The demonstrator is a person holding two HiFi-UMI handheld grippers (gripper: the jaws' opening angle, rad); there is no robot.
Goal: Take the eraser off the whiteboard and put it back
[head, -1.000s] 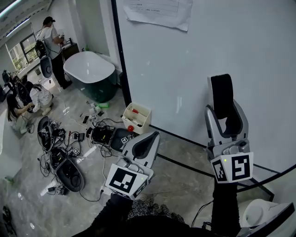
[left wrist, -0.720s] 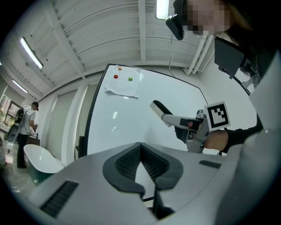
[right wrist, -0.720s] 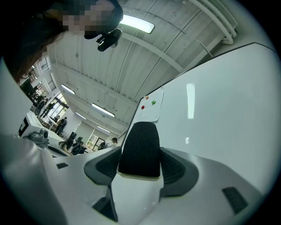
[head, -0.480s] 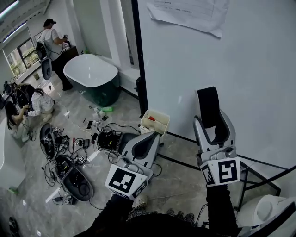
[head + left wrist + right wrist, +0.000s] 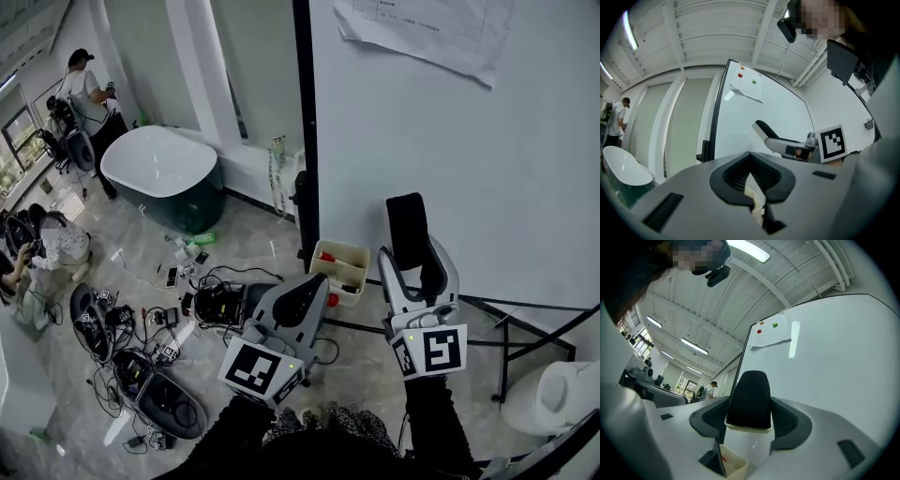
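Observation:
The eraser, black felt on a white base, stands upright between the jaws of my right gripper, which is shut on it. It is held in front of the whiteboard, near the board's lower left part and a little off its surface. In the right gripper view the eraser fills the middle, with the whiteboard behind it. My left gripper hangs lower and to the left over the floor, shut and holding nothing. From the left gripper view the right gripper shows against the whiteboard.
A sheet of paper hangs at the board's top. A cream box with red items sits on the floor by the board's black edge. The stand's legs run right. A bathtub, cables and gear and people are at left.
Both grippers have drifted left along the board and the right one has sunk a little, still holding the eraser. The board's left edge now sits nearer the picture's middle.

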